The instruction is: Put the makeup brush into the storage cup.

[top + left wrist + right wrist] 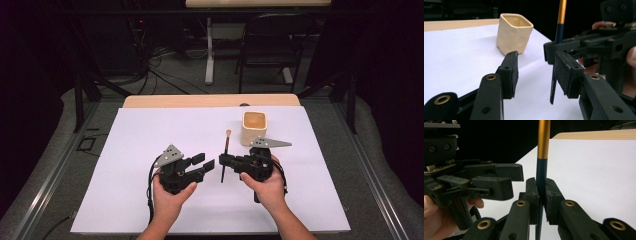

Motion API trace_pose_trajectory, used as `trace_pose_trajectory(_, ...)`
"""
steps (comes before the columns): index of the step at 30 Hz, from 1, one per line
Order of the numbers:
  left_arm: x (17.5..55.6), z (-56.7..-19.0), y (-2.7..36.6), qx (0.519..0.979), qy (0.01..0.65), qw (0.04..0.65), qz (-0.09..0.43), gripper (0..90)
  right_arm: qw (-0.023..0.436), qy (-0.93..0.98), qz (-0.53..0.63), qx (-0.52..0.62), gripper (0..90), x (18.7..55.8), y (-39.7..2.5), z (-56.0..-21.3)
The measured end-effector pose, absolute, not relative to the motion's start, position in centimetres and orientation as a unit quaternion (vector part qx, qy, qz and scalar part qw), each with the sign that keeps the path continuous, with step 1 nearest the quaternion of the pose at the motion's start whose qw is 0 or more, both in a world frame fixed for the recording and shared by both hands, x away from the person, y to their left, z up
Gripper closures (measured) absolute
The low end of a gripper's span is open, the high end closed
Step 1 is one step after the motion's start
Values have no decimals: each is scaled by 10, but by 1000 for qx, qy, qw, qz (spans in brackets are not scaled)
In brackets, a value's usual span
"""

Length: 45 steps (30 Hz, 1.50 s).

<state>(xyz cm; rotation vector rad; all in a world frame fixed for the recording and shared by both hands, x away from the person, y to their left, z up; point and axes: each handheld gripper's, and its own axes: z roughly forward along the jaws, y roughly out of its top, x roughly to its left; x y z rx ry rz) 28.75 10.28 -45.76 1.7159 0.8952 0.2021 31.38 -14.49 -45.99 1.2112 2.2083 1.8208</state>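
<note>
White table (150,200) | right gripper (223,160) pinching brush (225,150) upright, seemingly for cup (254,128) at 1 o'clock | left gripper (205,164) waiting spread at 9 o'clock

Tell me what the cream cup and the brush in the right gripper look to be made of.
Cup: likely glazed ceramic; cream, thick uneven walls, dimpled faces, soft sheen. Could be cast resin.

Brush, clamped in the right gripper: handle looks like painted wood or plastic, smooth dark blue; above it a gold band, probably a metal ferrule, judging by its even satin shine.
</note>
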Motion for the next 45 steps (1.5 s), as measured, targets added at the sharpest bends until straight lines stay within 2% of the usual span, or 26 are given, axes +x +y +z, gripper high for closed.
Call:
trace_pose_trajectory(7,287,-463,104,738,378,552,90,551,23,704,593,391,831,314,-147,-459)
trace_pose_trajectory(15,285,-469,98,756,370,534,87,605,27,703,597,386,832,313,-147,-456)
trace_pose_trajectory(24,285,-473,86,765,360,530,65,613,33,706,594,385,832,313,-148,-456)
trace_pose_trajectory(45,286,-480,66,768,360,528,50,693,24,708,597,378,832,310,-142,-456)
